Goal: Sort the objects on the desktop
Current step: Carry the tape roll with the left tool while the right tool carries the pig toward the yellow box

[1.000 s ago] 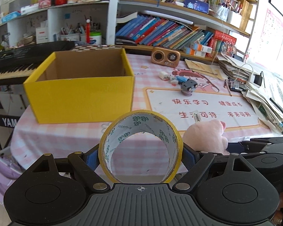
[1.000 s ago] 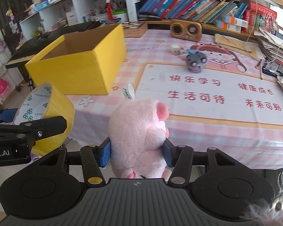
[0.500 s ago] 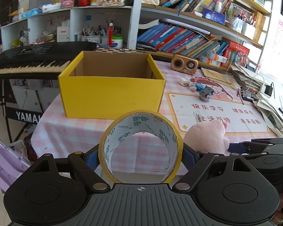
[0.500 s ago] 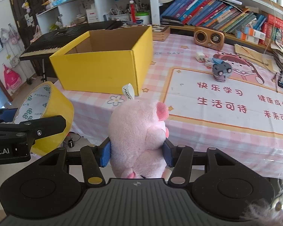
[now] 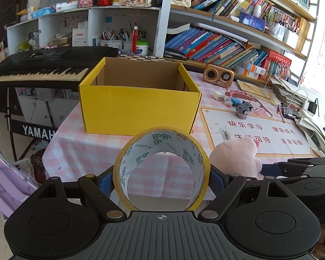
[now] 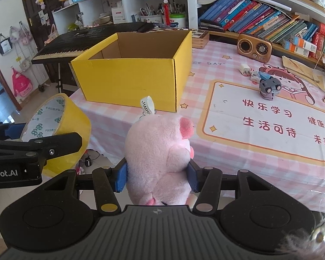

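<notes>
My left gripper [image 5: 161, 178] is shut on a roll of yellow tape [image 5: 197, 151], held in the air off the near edge of the table; the roll also shows in the right wrist view [image 6: 75, 117]. My right gripper [image 6: 157, 174] is shut on a pink plush pig [image 6: 160, 149], held beside the tape; the pig also shows in the left wrist view [image 5: 236, 158]. An open yellow cardboard box [image 5: 138, 106] stands on the pink checked tablecloth ahead [image 6: 132, 73]; its visible inside looks empty.
A grey toy car [image 5: 243, 109], small white and blue items [image 5: 224, 99] and a wooden radio [image 5: 218, 78] lie on the table mat to the right. A keyboard [image 5: 39, 67] stands left of the table. Paper stacks [image 5: 314, 125] line the right edge; bookshelves stand behind.
Both grippers, with tape and pig still held, have pulled back and risen from the table; the box and table now look farther off.
</notes>
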Demonstrator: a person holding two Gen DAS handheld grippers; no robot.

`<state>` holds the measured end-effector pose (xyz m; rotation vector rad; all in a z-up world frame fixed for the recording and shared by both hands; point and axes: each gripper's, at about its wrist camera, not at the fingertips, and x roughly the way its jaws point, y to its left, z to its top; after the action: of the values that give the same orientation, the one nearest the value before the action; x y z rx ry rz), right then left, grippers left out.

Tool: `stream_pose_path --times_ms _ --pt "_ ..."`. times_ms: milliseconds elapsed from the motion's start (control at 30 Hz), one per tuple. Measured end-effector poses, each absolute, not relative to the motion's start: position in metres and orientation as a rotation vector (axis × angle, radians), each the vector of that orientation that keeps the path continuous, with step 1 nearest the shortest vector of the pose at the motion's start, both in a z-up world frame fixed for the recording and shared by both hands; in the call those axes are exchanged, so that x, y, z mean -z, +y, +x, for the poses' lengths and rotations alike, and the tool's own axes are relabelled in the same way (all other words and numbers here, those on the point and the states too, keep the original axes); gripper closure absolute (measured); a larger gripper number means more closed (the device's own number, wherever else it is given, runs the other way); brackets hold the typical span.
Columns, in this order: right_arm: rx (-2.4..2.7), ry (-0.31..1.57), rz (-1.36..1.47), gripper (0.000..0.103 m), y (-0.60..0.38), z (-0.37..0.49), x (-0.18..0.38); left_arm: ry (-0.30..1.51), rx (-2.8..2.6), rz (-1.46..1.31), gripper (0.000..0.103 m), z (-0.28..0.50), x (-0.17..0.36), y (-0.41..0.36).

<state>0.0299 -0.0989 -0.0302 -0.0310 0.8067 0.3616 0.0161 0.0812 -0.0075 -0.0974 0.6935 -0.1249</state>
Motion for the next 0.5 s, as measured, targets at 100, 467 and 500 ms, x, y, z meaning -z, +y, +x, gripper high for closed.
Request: stream_pose_path --times_ms 100,467,500 --pt "-0.367 0.8 -0.036 0.052 -0.095 0.029 0.029 0.687 0.119 -0.1 0.017 0.014 0.008 0.086" --pt "-0.416 0.756 -0.065 0.052 -0.078 0.036 0.016 0.649 0.091 -0.099 0.017 0.015 -0.002 0.104" --pt "-0.417 0.75 -0.062 0.052 -0.078 0.039 0.014 0.644 0.09 -0.1 0.017 0.017 -0.003 0.105"
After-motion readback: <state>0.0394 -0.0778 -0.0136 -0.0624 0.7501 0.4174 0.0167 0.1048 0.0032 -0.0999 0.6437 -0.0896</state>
